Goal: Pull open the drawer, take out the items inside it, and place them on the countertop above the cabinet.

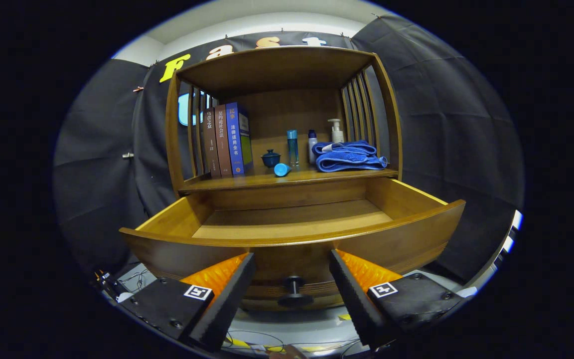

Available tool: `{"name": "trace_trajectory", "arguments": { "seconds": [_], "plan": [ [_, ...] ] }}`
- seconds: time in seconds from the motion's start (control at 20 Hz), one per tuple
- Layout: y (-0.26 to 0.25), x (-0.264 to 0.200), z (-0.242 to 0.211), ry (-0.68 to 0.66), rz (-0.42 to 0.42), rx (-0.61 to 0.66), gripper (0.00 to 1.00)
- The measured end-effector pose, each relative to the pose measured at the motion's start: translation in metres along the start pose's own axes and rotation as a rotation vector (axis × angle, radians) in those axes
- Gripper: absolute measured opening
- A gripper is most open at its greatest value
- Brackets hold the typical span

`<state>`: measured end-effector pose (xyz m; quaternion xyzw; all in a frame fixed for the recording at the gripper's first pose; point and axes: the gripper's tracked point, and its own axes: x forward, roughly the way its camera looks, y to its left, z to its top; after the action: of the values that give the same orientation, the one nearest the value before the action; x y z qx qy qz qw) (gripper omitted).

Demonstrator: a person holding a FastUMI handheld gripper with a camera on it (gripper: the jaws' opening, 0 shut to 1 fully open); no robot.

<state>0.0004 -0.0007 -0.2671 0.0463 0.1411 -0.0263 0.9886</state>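
Between my tongs (292, 271), held apart, sits the knob (294, 290); the drawer (292, 239) looks empty, so I'd back away.

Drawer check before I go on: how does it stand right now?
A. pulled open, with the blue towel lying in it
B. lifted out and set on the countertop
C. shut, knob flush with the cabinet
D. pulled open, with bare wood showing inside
D: the drawer is pulled out toward the open tongs, its visible floor bare wood; its knob sits between the fingers, and the blue towel lies on the countertop above.
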Motion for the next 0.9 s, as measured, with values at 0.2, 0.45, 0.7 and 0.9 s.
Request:
{"name": "trace_trajectory", "arguments": {
  "seconds": [0.2,0.45,0.7,0.9],
  "plan": [
    [0.004,0.035,0.017,-0.017,0.000,0.016,0.99],
    [0.006,0.077,0.021,-0.010,-0.005,-0.014,0.99],
    [0.008,0.111,0.028,-0.012,-0.011,-0.025,0.99],
    [0.008,0.135,0.032,-0.018,-0.011,-0.031,0.99]
  ]
}}
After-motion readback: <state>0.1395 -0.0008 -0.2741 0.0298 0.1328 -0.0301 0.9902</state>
